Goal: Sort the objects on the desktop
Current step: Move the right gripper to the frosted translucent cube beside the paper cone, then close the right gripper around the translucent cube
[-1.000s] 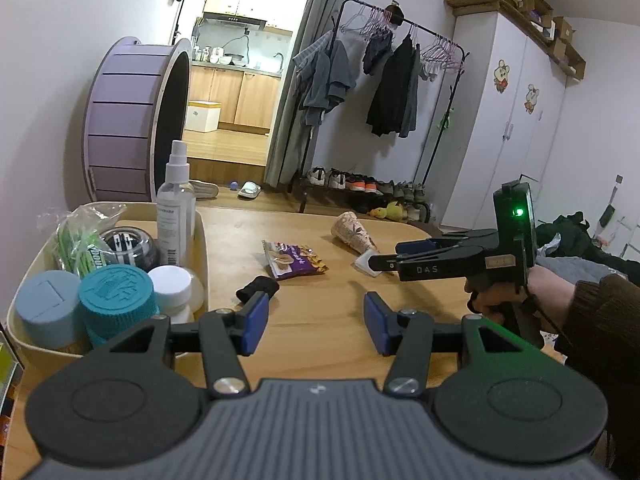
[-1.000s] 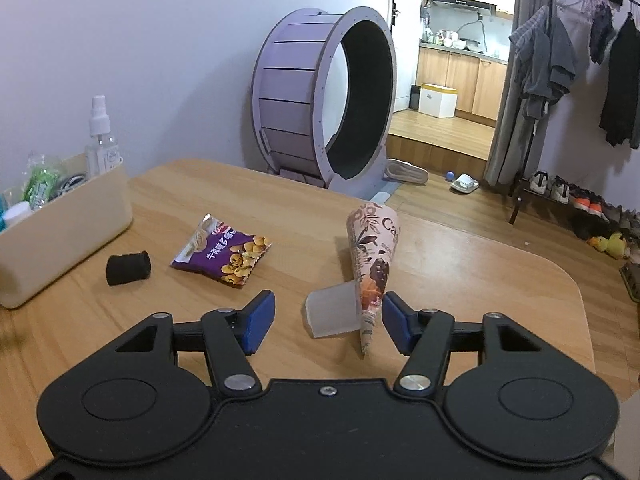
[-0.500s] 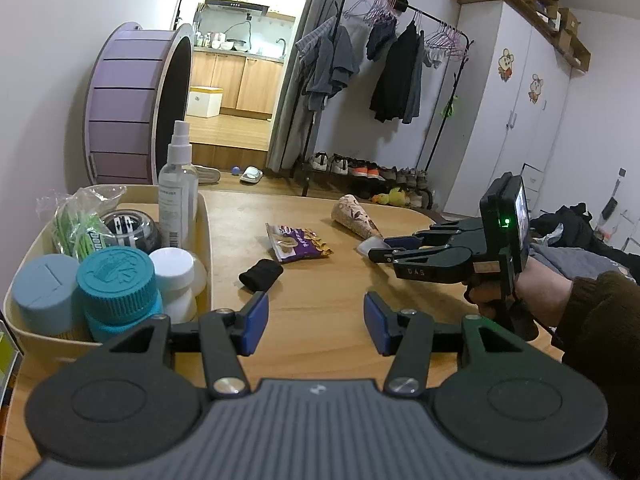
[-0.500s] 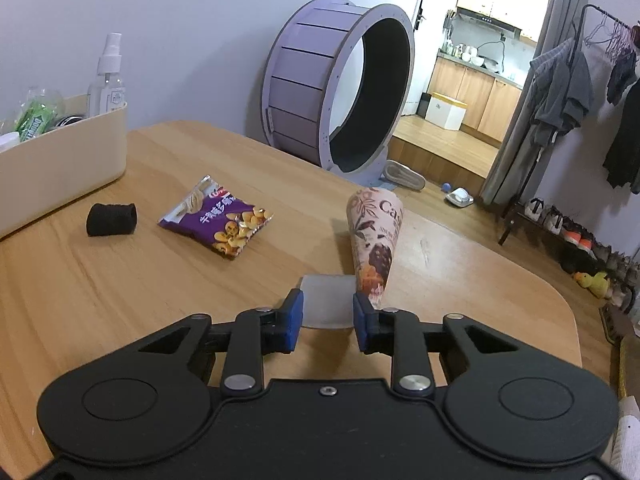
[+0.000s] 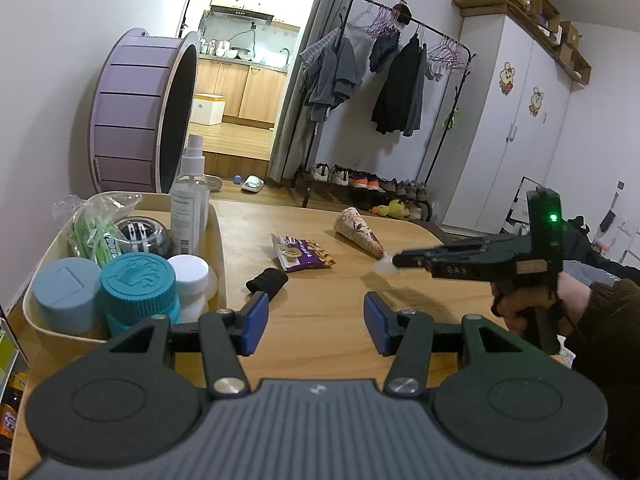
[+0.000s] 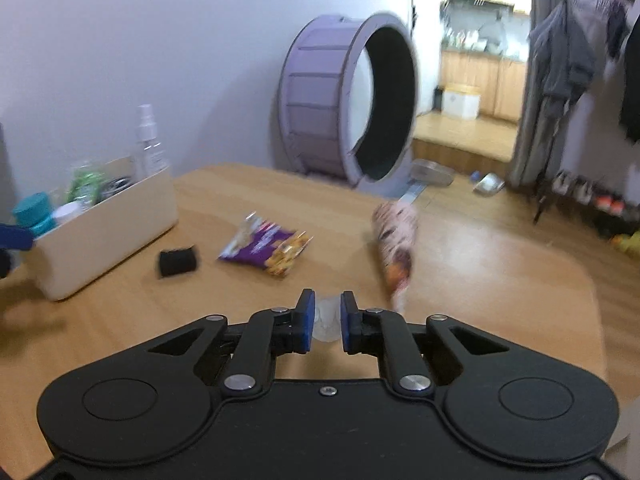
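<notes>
Wooden tabletop [image 5: 320, 320] carries one snack packet [image 5: 300, 257], one paper cone [image 5: 360, 232], one black roll [image 5: 267, 281]. Right gripper [image 6: 324, 316] pinches a translucent piece [image 6: 326, 318]; left gripper [image 5: 312, 318] gapes, holding nothing.

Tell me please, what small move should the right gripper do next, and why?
Probably carry the clear plastic piece left toward the beige bin. The right gripper is shut on it and it hangs above the table; the left gripper is open.
</notes>
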A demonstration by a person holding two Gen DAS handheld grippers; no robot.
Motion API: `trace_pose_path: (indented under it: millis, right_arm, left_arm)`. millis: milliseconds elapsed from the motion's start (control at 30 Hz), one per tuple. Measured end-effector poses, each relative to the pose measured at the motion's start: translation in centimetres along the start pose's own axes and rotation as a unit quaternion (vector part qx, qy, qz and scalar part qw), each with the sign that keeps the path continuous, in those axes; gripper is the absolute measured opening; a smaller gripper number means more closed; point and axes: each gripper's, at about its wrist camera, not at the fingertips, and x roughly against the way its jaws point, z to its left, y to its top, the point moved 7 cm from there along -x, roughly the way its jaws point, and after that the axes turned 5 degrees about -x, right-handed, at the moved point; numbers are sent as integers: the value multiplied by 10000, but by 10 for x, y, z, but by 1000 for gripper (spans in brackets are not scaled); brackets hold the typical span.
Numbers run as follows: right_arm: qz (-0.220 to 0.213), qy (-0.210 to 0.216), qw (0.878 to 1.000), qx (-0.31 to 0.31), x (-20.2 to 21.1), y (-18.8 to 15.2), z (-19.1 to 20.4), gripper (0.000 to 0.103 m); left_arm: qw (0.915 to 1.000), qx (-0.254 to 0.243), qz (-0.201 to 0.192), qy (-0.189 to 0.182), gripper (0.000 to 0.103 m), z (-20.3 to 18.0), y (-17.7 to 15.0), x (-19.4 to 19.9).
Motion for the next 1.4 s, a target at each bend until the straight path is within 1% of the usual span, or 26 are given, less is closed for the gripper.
trace_pose_path:
  millis: [67,100,133,200,233,267,300,333,367,400,533,633,667,767,867,933,967,1000,1033,1100,1167,1233,1267,1333,1367,1400]
  right_arm:
    - [100,59,9999,-37,4,-7,3,16]
    - [119,46,9999,-57,6,-10,4,22]
    - [130,15,9999,-113,7,-13,5,25]
    - [146,-9,9996,-245,10,-18,5,51]
    - [117,25,9996,-262,13,-19,7,57]
    - [90,48,9996,-272,15,-21,8,70]
    - [55,39,9997,-254,16,-21,9,80]
    - [20,28,9997,-234,17,-21,10,84]
    - [-15,17,9998,-214,18,-21,11,92]
    - [-41,-8,9998,-179,19,-22,12,96]
    - [-129,54,9999,17,19,-24,14,98]
    - [-82,148,9998,119,19,-25,17,100]
    - [-85,57,9999,119,18,-24,16,103]
    - [-62,-259,9995,190,15,-22,14,103]
    - [23,-223,9996,169,11,-21,14,103]
    - [50,-173,9998,47,8,-21,12,98]
    - [102,-159,9998,53,6,-21,11,95]
    - [156,-145,9998,63,4,-22,11,89]
    - [209,-131,9997,72,1,-23,10,86]
    - [296,-56,9995,63,-4,-26,11,73]
    - [345,-12,9994,36,-8,-29,12,68]
    - [369,-60,9993,68,-11,-31,13,67]
    - [381,-54,9992,81,-12,-32,14,64]
    - [347,-72,9993,104,-13,-31,14,61]
    - [329,-84,9994,107,-13,-30,14,55]
    - [302,-97,9995,84,-14,-29,13,47]
  left_arm:
    - [10000,-5,27,-43,51,-1,-1,-1]
    - [10000,-12,42,-59,51,-2,-1,-2]
    - [10000,-18,61,-77,51,-2,-1,-3]
    - [9999,-39,94,-132,52,-4,-2,-4]
    - [9998,-57,102,-164,52,-6,-3,-5]
    - [9997,-90,101,-180,52,-7,-3,-5]
    - [9997,-120,100,-187,52,-8,-4,-5]
    - [9997,-132,107,-186,52,-8,-4,-6]
    - [9997,-142,115,-185,52,-9,-4,-7]
    - [9997,-139,122,-181,52,-9,-5,-7]
    - [9996,-159,136,-180,52,-10,-6,-8]
    - [9996,-156,145,-176,52,-9,-6,-10]
    - [9996,-154,145,-175,52,-10,-6,-10]
    - [9996,-155,144,-177,52,-10,-6,-9]
    - [9996,-159,148,-176,52,-9,-7,-9]
    - [9996,-154,148,-168,52,-9,-7,-9]
    - [9997,-149,145,-164,52,-9,-7,-8]
    - [9997,-145,141,-162,52,-9,-8,-8]
    - [9997,-142,138,-160,52,-9,-8,-7]
    - [9997,-149,137,-161,52,-9,-8,-7]
    - [9997,-144,137,-154,52,-8,-8,-7]
    - [9997,-139,133,-148,52,-8,-8,-6]
    - [9997,-137,128,-146,52,-8,-8,-6]
    - [9997,-133,125,-145,52,-7,-8,-5]
    - [9997,-136,127,-144,52,-7,-8,-5]
    - [9997,-139,129,-143,52,-7,-8,-5]
